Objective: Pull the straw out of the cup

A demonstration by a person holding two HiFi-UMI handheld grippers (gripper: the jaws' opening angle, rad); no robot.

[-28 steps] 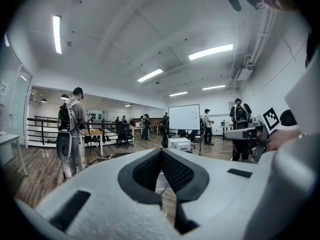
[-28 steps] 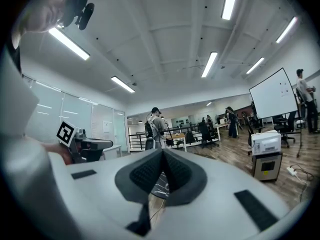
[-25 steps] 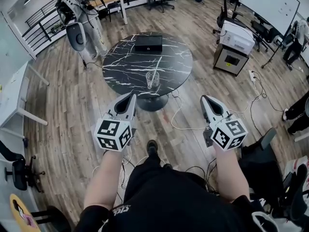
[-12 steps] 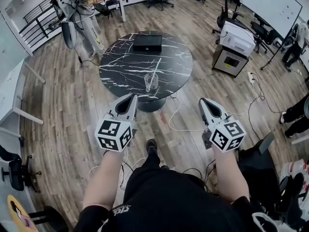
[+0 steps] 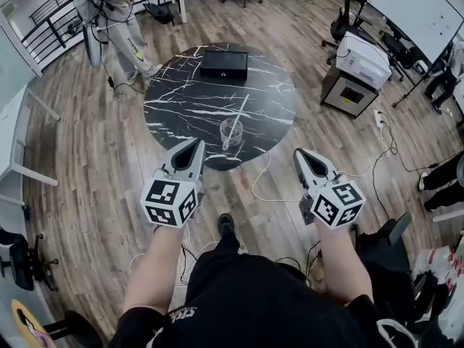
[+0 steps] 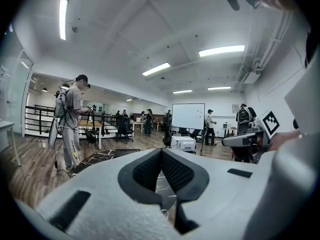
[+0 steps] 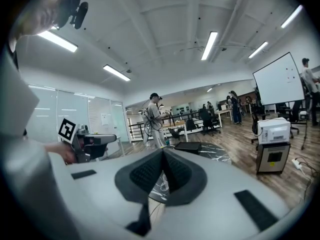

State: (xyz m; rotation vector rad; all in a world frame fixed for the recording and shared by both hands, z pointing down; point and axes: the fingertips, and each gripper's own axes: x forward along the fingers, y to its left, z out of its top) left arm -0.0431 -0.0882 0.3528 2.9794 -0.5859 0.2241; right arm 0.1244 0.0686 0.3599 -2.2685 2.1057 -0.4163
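Right now, both your grippers are held over the wood floor (image 5: pixel 94 165), short of the round black marble table (image 5: pixel 181 100). Left gripper (image 5: pixel 196 143): jaws closed tip to tip, nothing between the pads. Right gripper (image 5: pixel 300 153): same, jaws pressed together, empty. Both point toward the table, close to level.

The clear cup (image 5: pixel 231 131) stands upright near the table's near edge. In the head view it falls between your two gripper tips, but neither touches it. The white straw (image 5: pixel 238 114) is in the cup, leaning up and to the right, with its top end over the tabletop.

A black box (image 5: pixel 224 63) lies flat at the far side of the table, well apart from the cup. Beyond the table on the left a person in grey (image 5: pixel 116 20) stands. A white printer (image 5: pixel 362 53) sits off to the right.
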